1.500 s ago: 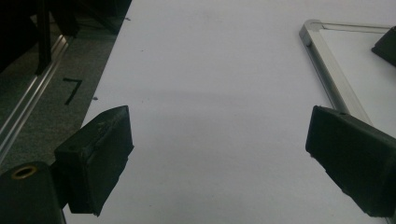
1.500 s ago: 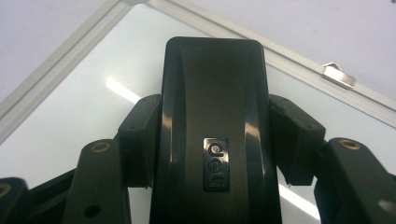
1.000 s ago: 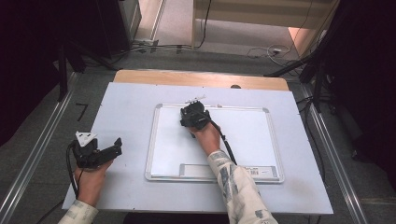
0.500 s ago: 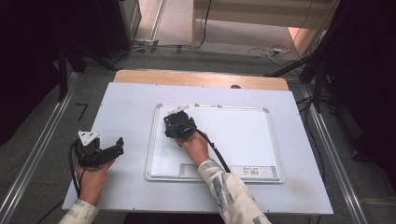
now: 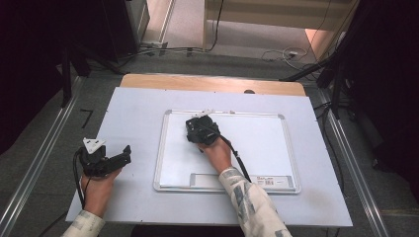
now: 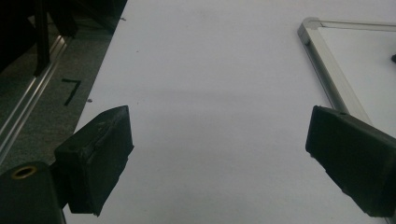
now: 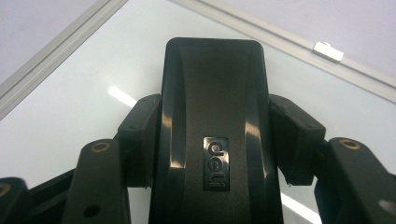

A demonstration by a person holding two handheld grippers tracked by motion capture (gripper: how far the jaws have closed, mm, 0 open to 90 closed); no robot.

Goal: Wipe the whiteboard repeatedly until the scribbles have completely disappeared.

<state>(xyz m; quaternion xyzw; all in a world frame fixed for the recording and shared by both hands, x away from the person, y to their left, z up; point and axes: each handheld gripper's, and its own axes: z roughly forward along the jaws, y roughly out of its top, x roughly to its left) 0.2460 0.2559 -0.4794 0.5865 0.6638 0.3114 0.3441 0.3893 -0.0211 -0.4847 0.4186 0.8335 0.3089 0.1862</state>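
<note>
While the right gripper (image 7: 215,154) clenches a black whiteboard eraser (image 7: 212,116) on the whiteboard (image 5: 257,148) near its ten o'clock corner, the left gripper (image 6: 219,154) gapes wide, holding nothing, over the table (image 5: 133,113).

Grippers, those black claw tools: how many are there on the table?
2. The left gripper rests on the white table beside the whiteboard, jaws open. The right gripper is over the whiteboard, clamped on a black eraser.
</note>
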